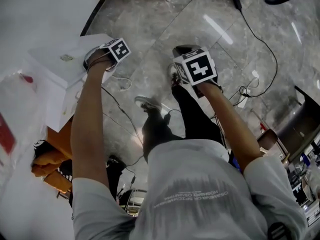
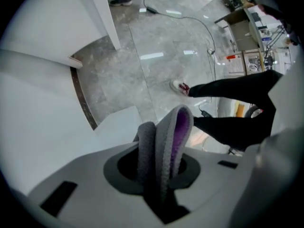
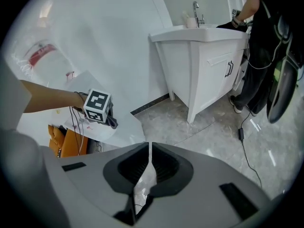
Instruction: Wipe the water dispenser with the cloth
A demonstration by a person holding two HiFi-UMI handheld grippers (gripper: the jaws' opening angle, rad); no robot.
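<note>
The left gripper [image 2: 160, 175] fingers grasp a folded grey-purple cloth [image 2: 166, 137], the right gripper [image 3: 149, 167] fingers clench empty; wiping likely next needs it pressed onto the white boxy water dispenser [image 1: 60, 64].

Glossy grey marble floor [image 1: 150, 24], black cable [image 3: 241, 133] across it, white sink cabinet [image 3: 209, 65] on it

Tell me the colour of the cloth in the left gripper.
Grey cloth, purple inside its fold; left gripper view.
</note>
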